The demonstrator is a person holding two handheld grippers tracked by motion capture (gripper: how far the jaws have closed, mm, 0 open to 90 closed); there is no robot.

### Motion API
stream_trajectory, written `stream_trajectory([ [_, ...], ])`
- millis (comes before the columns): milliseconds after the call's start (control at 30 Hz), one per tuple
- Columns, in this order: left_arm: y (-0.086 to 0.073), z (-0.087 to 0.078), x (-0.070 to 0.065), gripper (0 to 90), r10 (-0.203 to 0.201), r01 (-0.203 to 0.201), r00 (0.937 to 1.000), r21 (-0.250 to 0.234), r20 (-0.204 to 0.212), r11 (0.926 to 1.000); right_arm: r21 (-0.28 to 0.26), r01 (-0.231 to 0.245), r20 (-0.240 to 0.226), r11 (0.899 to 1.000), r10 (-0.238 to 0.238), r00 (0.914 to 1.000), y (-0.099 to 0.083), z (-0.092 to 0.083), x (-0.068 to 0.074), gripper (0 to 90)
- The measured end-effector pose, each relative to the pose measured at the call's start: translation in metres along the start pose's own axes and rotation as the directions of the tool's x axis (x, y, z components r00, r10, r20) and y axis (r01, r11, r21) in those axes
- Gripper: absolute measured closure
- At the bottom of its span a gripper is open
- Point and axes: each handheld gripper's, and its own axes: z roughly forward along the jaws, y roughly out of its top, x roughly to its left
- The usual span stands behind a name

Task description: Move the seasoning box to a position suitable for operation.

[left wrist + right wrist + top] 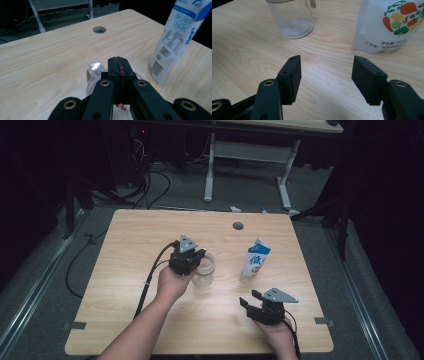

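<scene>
A clear glass jar (205, 270) stands near the middle of the wooden table (130, 285). My left gripper (199, 257) hangs over the jar's near-left rim; in the left gripper view its jaws (117, 61) are pressed together above the jar (93, 71), and I see nothing between them. A blue-and-white carton (256, 260) stands upright to the right of the jar. My right gripper (250, 298) rests low near the table's front right, open, its jaws (325, 67) pointing at the bare wood between the jar (292, 21) and the carton (387, 27).
A round cable hole (238, 226) sits near the table's far edge. Cables trail off the left side from the left gripper. Beyond the table stands a white desk frame (247, 160) on a grey floor.
</scene>
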Motion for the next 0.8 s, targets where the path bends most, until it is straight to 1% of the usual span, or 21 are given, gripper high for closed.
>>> stream_trajectory([
  [33, 0.001, 0.003, 0.003, 89.8, -0.007, 0.007, 1.0, -0.001, -0.002, 1.0, 0.001, -0.002, -0.001, 1.0, 0.002, 1.0, 0.0, 0.0, 0.0, 41.1],
  [100, 0.004, 0.011, 0.007, 89.7, -0.001, 0.001, 0.9998, 0.02, -0.019, 0.9998, 0.002, -0.002, -0.003, 1.0, 0.002, 1.0, 0.0, 0.0, 0.0, 41.1],
  [133, 0.004, 0.011, 0.007, 89.5, -0.001, 0.001, 0.9998, 0.02, -0.019, 0.9998, 0.001, -0.001, -0.003, 1.0, 0.001, 1.0, 0.0, 0.0, 0.0, 41.1],
  [167, 0.006, 0.018, 0.011, 89.6, -0.01, 0.011, 0.9994, 0.034, -0.033, 0.9994, 0.001, 0.0, -0.006, 1.0, 0.0, 1.0, 0.0, 0.0, 0.0, 41.1],
  [233, 0.006, 0.022, 0.015, 89.8, -0.027, 0.029, 0.9984, 0.038, -0.05, 0.9989, 0.001, 0.0, -0.007, 1.0, 0.0, 1.0, 0.0, 0.0, 0.001, 41.0],
  [300, 0.005, 0.026, 0.018, 89.9, -0.039, 0.042, 0.998, 0.055, -0.049, 0.9976, 0.002, -0.001, -0.009, 1.0, 0.001, 1.0, 0.0, 0.0, 0.001, 41.0],
  [400, 0.002, 0.03, 0.018, 89.9, -0.042, 0.045, 0.9982, 0.07, -0.044, 0.9965, 0.002, 0.005, -0.012, 1.0, -0.005, 0.9999, 0.0, 0.001, 0.001, 40.9],
  [567, 0.002, 0.031, 0.014, 90.0, -0.04, 0.042, 0.9987, 0.066, -0.03, 0.9969, 0.007, 0.006, -0.015, 1.0, -0.005, 0.9999, 0.0, 0.001, 0.002, 40.8],
  [733, 0.002, 0.03, 0.008, 90.0, -0.013, 0.015, 0.9995, 0.063, -0.027, 0.9979, 0.005, 0.008, -0.016, 1.0, -0.008, 0.9998, 0.0, 0.001, 0.003, 40.8],
  [800, 0.002, 0.03, 0.008, 90.0, -0.012, 0.013, 0.9996, 0.064, -0.026, 0.9979, 0.005, 0.008, -0.017, 1.0, -0.008, 0.9998, 0.0, 0.001, 0.003, 40.8],
])
